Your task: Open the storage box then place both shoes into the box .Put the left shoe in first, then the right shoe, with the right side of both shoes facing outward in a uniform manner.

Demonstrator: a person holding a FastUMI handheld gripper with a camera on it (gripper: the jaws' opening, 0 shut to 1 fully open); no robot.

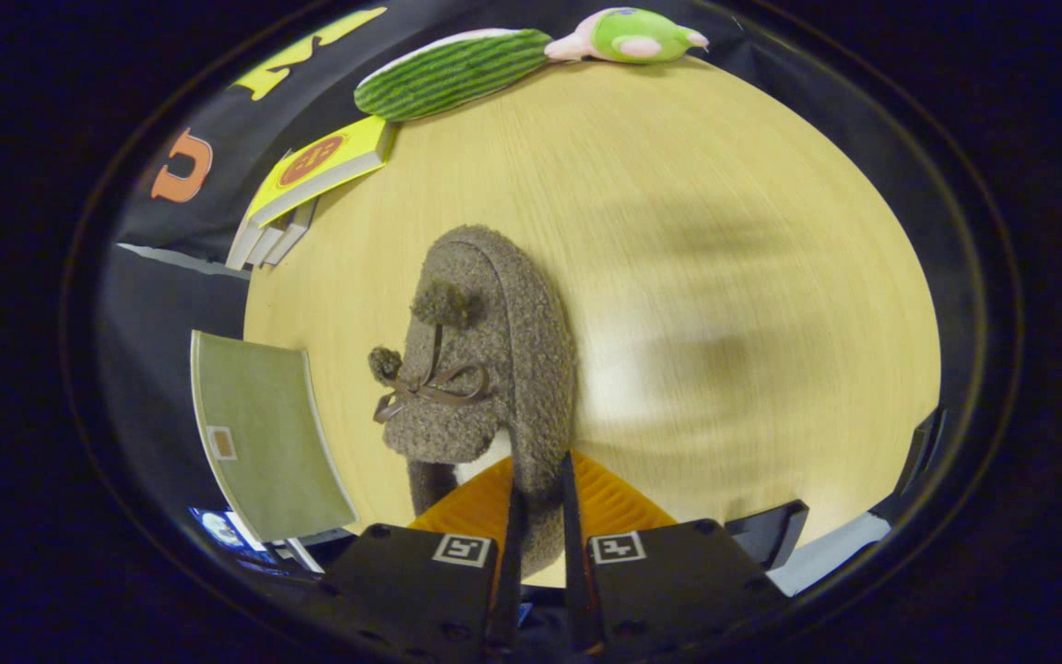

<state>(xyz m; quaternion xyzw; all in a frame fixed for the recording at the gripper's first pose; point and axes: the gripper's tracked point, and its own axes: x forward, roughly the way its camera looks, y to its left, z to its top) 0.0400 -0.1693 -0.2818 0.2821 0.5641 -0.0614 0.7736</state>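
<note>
- My tool is clamped on the heel wall of a brown fleece slipper, both fingers pressing it, the toe pointing ahead over the wooden tabletop.
- I judge it light, soft and floppy; the heel rim seems the firmest hold.

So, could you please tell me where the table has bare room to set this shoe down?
The claw is shut on the fuzzy brown shoe. The widest bare wood lies beside the shoe, on the side away from the green mat. Another patch runs beyond the toe toward the striped plush. It is crowded near the mat and the stacked books.
</note>
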